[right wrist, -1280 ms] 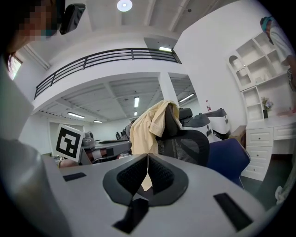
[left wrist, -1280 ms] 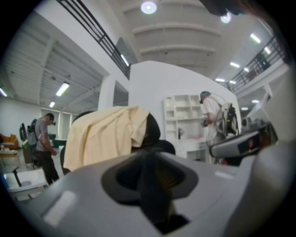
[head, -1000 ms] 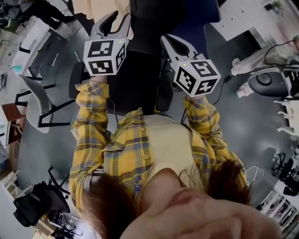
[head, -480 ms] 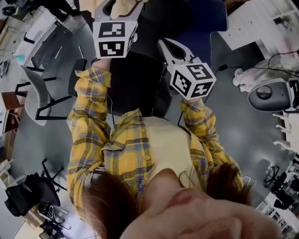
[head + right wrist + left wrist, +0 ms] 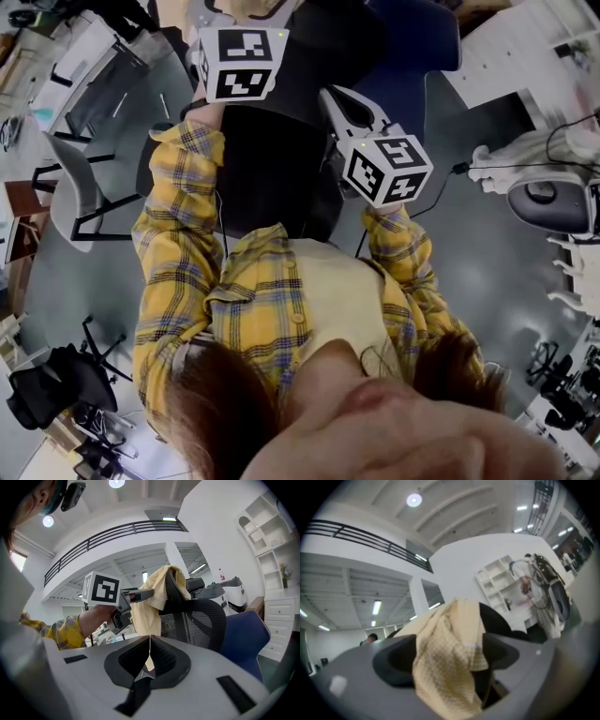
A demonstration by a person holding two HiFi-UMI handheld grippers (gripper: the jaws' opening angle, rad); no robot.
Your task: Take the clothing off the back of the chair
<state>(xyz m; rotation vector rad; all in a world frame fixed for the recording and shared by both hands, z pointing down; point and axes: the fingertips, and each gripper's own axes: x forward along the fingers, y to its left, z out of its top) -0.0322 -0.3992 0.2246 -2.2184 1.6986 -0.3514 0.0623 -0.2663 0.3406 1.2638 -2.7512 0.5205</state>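
A pale yellow garment hangs over the headrest of a black mesh office chair. In the left gripper view the garment hangs between the jaws of my left gripper. Those jaws are opening and stand wide apart, with the pads off the cloth. The right gripper view shows the left gripper held level at the cloth's left edge. My right gripper is lower, in front of the chair back. It is shut with nothing in it.
A blue chair stands right of the black one. A white desk is at the far right, a grey chair at the left, a white machine on the floor at the right. White shelves line the wall.
In the head view my left gripper has moved up and away toward the chair's top, and its jaw tips now leave the frame. The right gripper has hardly shifted.
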